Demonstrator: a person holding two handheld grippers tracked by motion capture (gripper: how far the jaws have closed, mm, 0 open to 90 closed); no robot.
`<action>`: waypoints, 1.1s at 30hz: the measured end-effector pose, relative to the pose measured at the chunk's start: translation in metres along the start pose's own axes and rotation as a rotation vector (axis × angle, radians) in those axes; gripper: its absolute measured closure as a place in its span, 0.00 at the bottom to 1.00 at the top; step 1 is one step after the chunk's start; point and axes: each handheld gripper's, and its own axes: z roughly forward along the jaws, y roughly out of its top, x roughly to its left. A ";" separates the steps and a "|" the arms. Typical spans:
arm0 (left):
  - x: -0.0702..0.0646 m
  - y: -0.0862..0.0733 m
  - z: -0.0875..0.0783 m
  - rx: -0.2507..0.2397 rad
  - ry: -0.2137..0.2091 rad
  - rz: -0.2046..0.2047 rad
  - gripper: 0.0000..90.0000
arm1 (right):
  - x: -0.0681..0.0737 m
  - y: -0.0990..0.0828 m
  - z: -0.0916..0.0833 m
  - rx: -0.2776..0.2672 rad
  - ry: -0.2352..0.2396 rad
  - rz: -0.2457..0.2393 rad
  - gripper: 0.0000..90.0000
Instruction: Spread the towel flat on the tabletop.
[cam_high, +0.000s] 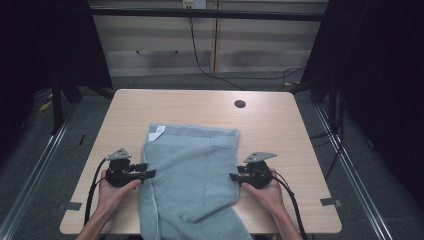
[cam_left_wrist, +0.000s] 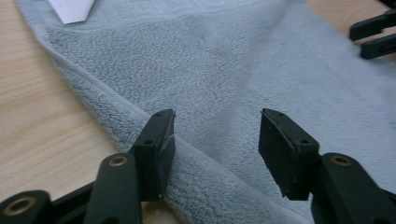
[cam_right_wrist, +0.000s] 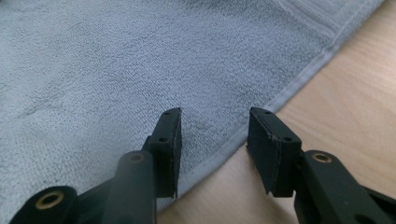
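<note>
While both tongs sit open, the towel (cam_high: 192, 175) lies flat on the table (cam_high: 280, 125).
The left gripper (cam_high: 150, 173) and right gripper (cam_high: 234, 176) hold nothing, jaws apart over the towel's two side edges.

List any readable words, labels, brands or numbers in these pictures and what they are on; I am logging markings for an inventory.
None can be read.
White tag on the far left corner of the grey towel: looks blank at this size, any print too small to tell.
Left gripper and right gripper: no markings visible.
Wooden table: no markings visible.
</note>
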 end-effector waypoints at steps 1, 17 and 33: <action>0.000 -0.001 0.002 0.008 0.004 0.009 0.51 | 0.002 0.000 0.001 -0.004 -0.013 -0.005 0.66; 0.016 0.007 0.005 -0.096 -0.004 -0.062 1.00 | -0.039 0.039 -0.033 -0.165 -0.071 0.067 0.98; -0.035 0.019 0.010 -0.024 -0.079 0.060 0.61 | -0.065 0.045 -0.027 -0.095 -0.163 0.126 0.78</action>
